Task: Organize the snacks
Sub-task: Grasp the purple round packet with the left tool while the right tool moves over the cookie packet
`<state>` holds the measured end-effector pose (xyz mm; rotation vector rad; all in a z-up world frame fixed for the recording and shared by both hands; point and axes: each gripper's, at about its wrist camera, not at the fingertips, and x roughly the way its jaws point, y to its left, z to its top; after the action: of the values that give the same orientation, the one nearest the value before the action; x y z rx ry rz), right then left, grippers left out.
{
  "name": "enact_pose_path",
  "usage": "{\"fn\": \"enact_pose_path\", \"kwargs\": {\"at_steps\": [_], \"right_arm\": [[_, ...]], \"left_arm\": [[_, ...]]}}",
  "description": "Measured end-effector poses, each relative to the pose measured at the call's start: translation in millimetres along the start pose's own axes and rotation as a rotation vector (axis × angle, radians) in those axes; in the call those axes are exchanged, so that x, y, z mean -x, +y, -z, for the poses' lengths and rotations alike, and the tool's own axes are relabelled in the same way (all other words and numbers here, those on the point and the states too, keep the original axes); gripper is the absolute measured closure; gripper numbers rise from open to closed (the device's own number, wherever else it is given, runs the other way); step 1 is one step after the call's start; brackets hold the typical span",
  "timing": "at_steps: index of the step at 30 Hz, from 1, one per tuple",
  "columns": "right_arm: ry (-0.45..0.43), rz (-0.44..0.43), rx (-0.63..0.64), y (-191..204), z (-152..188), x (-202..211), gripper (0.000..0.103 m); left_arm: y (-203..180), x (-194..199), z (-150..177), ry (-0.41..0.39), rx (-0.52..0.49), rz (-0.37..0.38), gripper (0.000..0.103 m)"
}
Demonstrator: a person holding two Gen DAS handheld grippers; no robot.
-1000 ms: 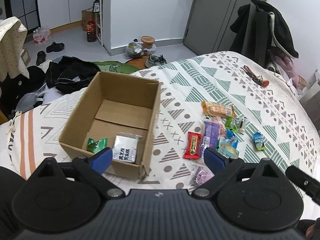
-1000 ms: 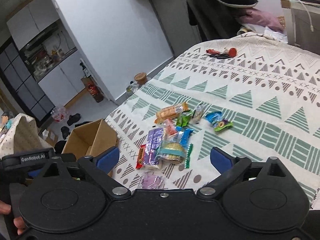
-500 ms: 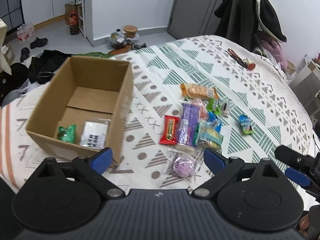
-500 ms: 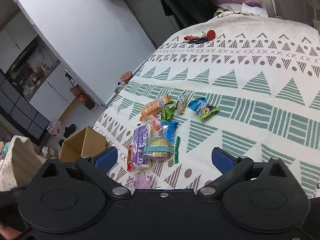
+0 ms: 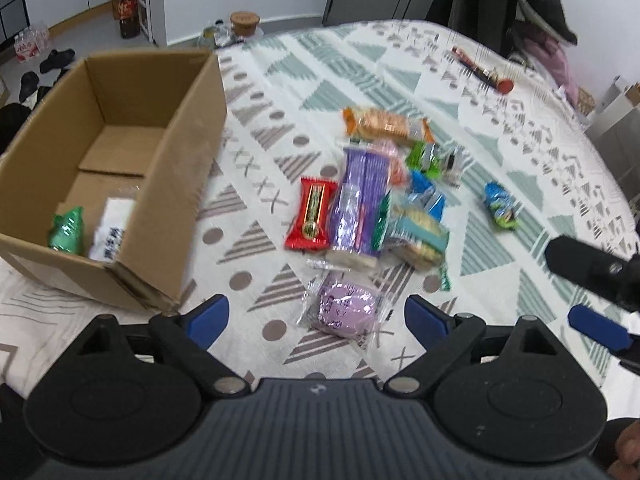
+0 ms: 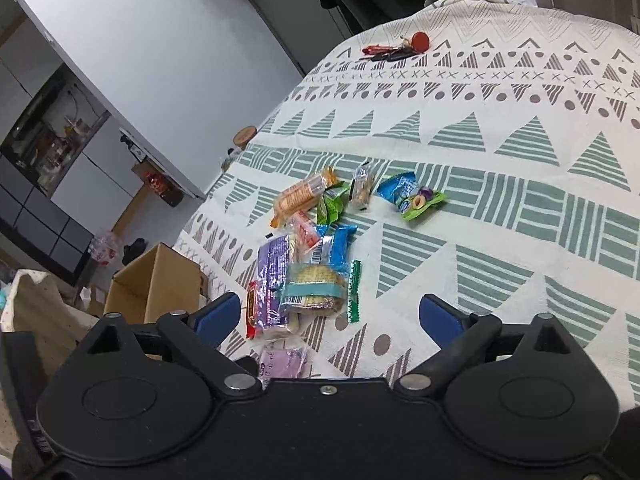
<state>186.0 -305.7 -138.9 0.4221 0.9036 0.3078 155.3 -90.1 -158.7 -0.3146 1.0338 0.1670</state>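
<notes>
We can read no text for certain: the white foil packet (image 5: pixel 110 227) in the brown cardboard box (image 5: pixel 176 184) bears blurred dark characters.

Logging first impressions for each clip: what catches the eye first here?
A heap of bright snack packets lies mid-bed on the triangle-patterned bedspread, a lilac-wrapped round one nearest the open left gripper. Left of it stands an open brown cardboard box holding a green packet and a white one.

Both wrist views overlook snack pile (image 5: pixel 372 208)
</notes>
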Motion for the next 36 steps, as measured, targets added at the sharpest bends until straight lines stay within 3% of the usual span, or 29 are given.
{"fn": "enact_pose_path", "kwargs": {"at_steps": [9, 12, 15, 17, 20, 36], "right_arm": [[0.033, 0.001, -0.019, -2.7, -2.9, -18.6, 0.006], [0.044, 0.008, -0.021, -3.0, -3.4, -23.9, 0.006], [0.056, 0.016, -0.025, -3.3, -4.0, -29.9, 0.006], [0.064, 0.021, -0.026, -4.2, -4.3, -32.8, 0.006], [0.073, 0.024, -0.03, -5.1, -5.3, -37.1, 0.006], [0.099, 0.052, 0.001, 6.6, -5.1, -56.6, 0.009]], "left_arm": [[-2.5, -40.0, 3.1, 0.06, -0.004, -0.022, 0.009], [-1.8, -47.9, 2.8, 0.071, -0.003, -0.012, 0.013], [-2.6, -52.7, 2.3, 0.083, -0.003, 0.004, 0.025], [-3.9, -51.2, 1.2, 0.077, -0.014, 0.003, 0.05], [-2.0, -49.8, -2.6, 0.079, -0.018, 0.012, 0.071], [28.9, -25.2, -22.2, 0.011, 0.071, 0.085, 0.085]]}}
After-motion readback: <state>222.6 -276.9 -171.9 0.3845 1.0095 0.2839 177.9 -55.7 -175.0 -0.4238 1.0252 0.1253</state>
